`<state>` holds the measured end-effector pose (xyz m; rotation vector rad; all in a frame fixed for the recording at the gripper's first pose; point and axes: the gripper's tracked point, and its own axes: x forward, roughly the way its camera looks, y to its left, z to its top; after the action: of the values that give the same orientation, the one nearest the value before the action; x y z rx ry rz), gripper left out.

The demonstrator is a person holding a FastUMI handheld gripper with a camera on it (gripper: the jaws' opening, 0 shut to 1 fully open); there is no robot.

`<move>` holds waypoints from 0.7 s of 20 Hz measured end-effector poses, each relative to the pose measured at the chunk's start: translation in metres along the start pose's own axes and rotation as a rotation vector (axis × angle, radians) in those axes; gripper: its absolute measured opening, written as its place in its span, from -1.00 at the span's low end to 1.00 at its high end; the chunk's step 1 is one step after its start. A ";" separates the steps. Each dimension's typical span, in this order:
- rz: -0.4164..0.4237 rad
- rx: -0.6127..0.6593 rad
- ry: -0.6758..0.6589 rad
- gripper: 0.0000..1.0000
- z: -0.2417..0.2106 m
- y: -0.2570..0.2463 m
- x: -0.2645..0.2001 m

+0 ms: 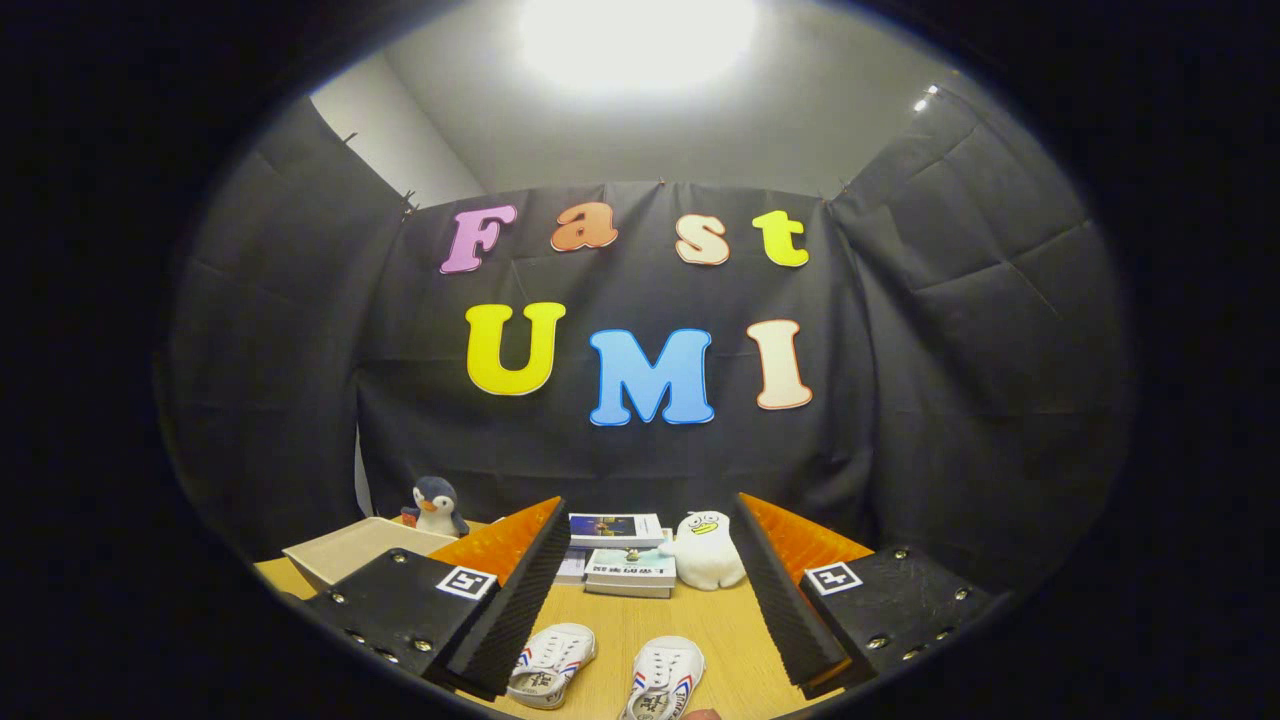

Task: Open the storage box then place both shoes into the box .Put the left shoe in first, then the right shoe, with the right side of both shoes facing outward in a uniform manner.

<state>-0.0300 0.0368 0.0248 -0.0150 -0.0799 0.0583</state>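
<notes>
Tongs: held wide apart, nothing gripped. Two white shoes, left one and right one, are laid side by side on the tabletop between the fingers. Storage box: seen beyond the left finger, beside a penguin toy.

Shoes partly out of sight between the spread fingers

The right shoe is cut off below; the left shoe slips partly behind one finger (book labels unreadable).
</notes>
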 end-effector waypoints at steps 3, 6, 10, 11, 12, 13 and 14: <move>0.026 0.024 0.016 0.93 -0.005 0.013 0.001; 0.069 0.087 0.064 0.93 -0.017 0.035 0.006; 0.165 0.236 0.161 0.93 -0.041 0.073 0.010; 0.189 0.271 0.197 0.93 -0.049 0.082 0.011; 0.211 0.302 0.235 0.93 -0.058 0.091 0.013; 0.226 0.330 0.265 0.94 -0.064 0.098 0.013; 0.241 0.355 0.289 0.95 -0.070 0.105 0.014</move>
<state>-0.0164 0.1419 -0.0458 0.3213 0.2222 0.3098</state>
